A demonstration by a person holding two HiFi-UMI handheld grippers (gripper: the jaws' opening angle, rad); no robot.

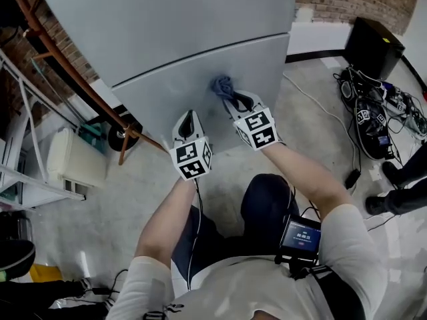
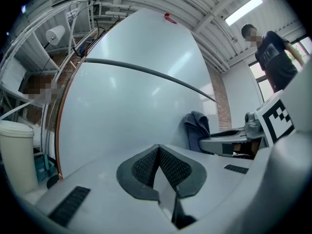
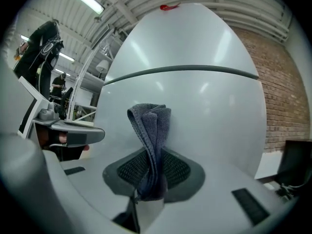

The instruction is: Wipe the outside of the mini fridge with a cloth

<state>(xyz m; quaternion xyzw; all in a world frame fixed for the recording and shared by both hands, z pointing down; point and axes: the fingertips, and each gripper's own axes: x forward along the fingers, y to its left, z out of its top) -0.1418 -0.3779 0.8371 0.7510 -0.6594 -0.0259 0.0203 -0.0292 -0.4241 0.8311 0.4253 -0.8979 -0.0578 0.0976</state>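
The grey mini fridge fills the upper head view, with a dark seam between its two doors. My right gripper is shut on a blue-grey cloth, whose bunched end rests against the lower door just below the seam. The cloth stands up between the right gripper's pads, with the fridge close ahead. My left gripper is shut with nothing in it, pointing at the lower door left of the cloth. From the left gripper, the cloth shows at the right.
A copper-coloured rail curves down the fridge's left side beside a white shelf frame. Cables and gear lie on the floor at the right, near a black box. A person stands behind.
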